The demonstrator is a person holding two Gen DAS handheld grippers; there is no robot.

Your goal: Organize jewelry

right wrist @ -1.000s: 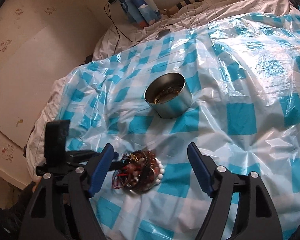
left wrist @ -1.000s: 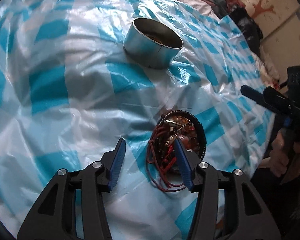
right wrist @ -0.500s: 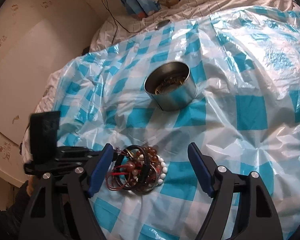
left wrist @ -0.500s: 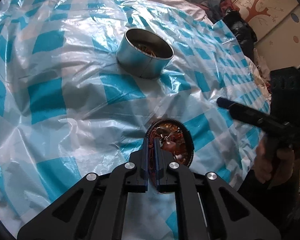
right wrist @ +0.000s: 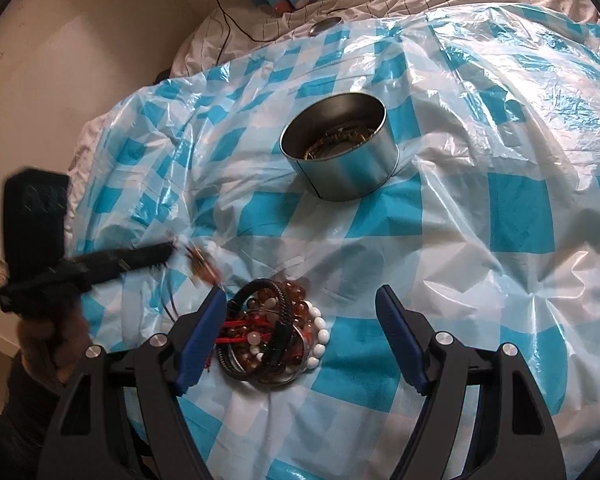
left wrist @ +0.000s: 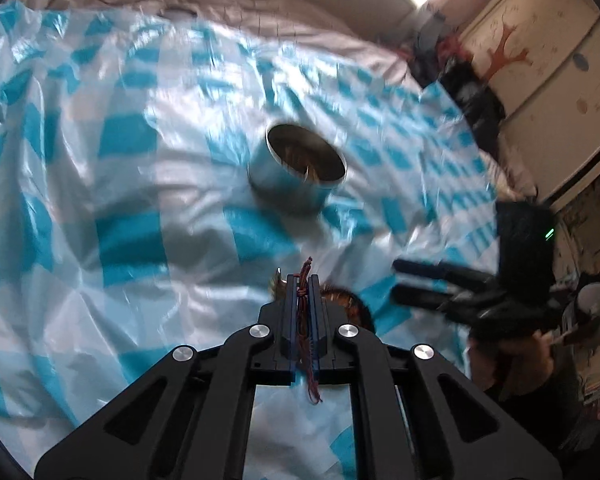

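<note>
1 red cord bracelet (left wrist: pixel 304 304) is pinched in your left tongs (left wrist: pixel 303 280), tin (left wrist: pixel 300 174) straight ahead.
Your right tongs (right wrist: pixel 300 308) hang spread over the jewelry pile (right wrist: pixel 273 332) on the bed; cord runs along the tongs.

Both wrist views angle down close; share tin (left wrist: pixel 300 176); left seems blurred.

Tangled heap of bracelets (right wrist: pixel 273 336) on blue-white checked plastic: amber beads, white beads, black braided band, red cords. Thin red cord piece (left wrist: pixel 303 312) lifted clear of heap. Round silver metal tin (right wrist: pixel 340 152) upright, open, well beyond heap, gold-toned jewelry inside
</note>
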